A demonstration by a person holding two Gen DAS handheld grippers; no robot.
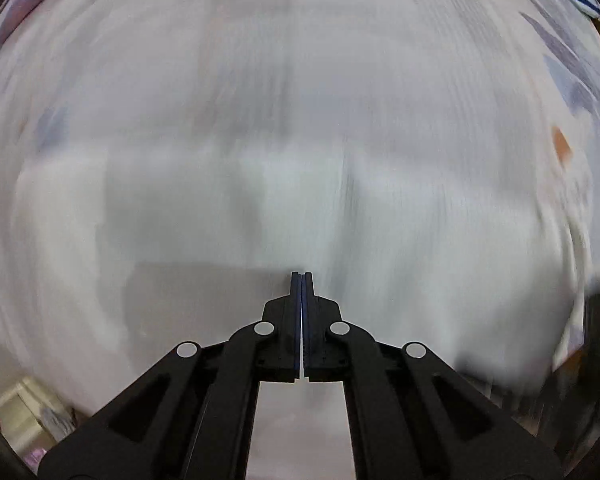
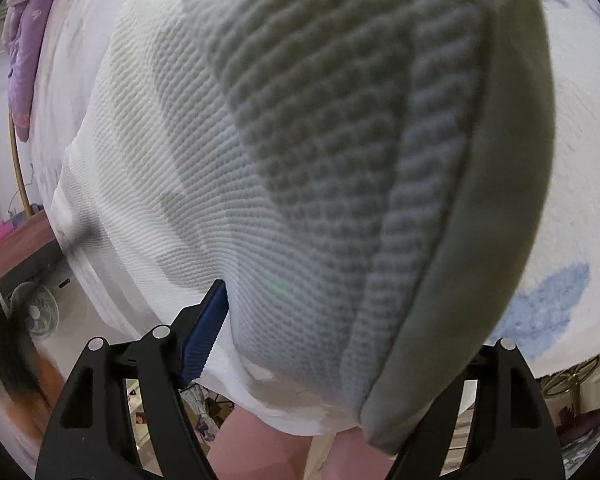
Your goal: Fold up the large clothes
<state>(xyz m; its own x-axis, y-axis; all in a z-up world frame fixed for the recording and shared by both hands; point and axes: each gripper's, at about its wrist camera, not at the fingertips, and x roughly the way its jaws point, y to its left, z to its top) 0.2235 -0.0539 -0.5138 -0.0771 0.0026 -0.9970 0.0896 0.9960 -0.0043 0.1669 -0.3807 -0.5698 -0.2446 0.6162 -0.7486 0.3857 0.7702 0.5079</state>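
Left claw (image 1: 301, 276) pressed together, empty, above blurred white fabric. Right claw (image 2: 340, 320) spread around white-and-grey waffle-knit garment (image 2: 300, 152); pinch its edge squarely.

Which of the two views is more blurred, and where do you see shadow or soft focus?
Left wrist view: strong motion smear over the pale fabric; only the shut black left gripper is sharp, casting a grey shadow beside it. Right wrist view: sharper; the white waffle-knit garment shows its texture, its upper folds are shaded grey, and its smooth hem near the lens is soft.
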